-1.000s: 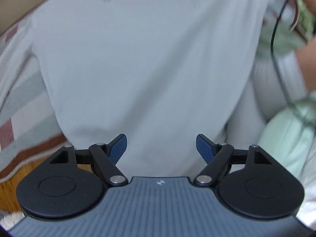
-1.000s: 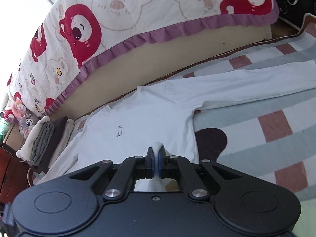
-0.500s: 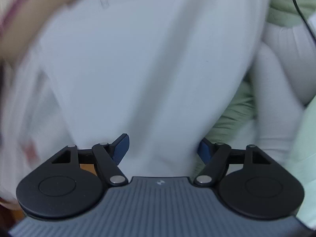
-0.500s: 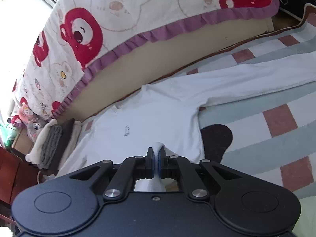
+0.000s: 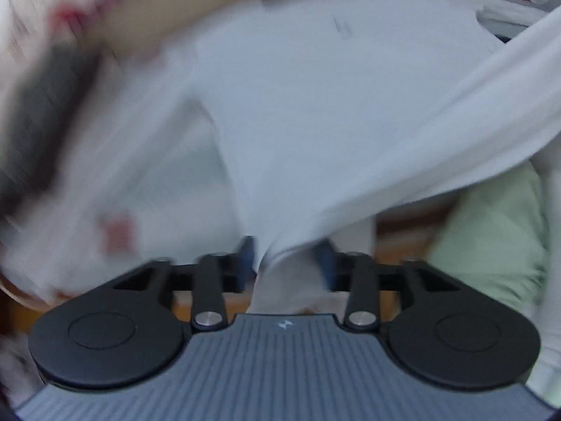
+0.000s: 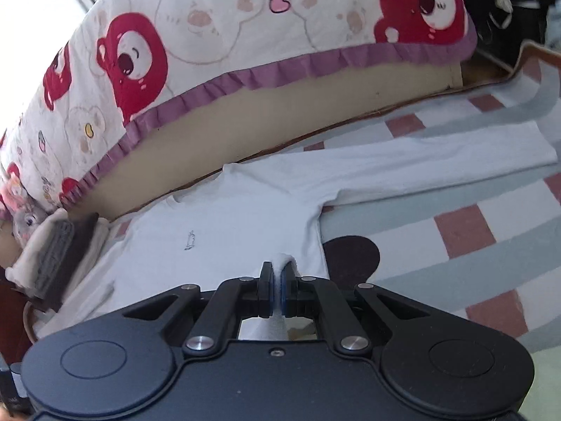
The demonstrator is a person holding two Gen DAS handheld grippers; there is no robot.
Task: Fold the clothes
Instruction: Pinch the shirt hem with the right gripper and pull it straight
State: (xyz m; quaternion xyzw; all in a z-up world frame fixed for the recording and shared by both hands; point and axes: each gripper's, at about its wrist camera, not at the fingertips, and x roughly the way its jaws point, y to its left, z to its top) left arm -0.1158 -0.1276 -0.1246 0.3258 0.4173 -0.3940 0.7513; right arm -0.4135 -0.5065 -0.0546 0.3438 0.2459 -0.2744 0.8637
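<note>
A white long-sleeved shirt (image 6: 231,231) lies on a striped mat beside the bed, chest up, one sleeve (image 6: 438,154) stretched out to the right. My right gripper (image 6: 277,273) is shut on the shirt's near hem. In the blurred left wrist view the shirt (image 5: 315,122) fills the frame, and a bunched fold of its hem sits between the blue pads of my left gripper (image 5: 287,256). The jaws stand narrowed around the cloth with a gap still between them.
A bed with a red bear quilt (image 6: 245,42) and purple frill runs along the far side. Folded grey and dark clothes (image 6: 59,249) are stacked at the left. The checked mat (image 6: 473,231) spreads to the right. A pale green cloth (image 5: 498,231) lies at the right.
My left gripper has swung across the shirt and its jaws have narrowed from wide open around the hem. My right gripper keeps its hold and has lifted slightly.
</note>
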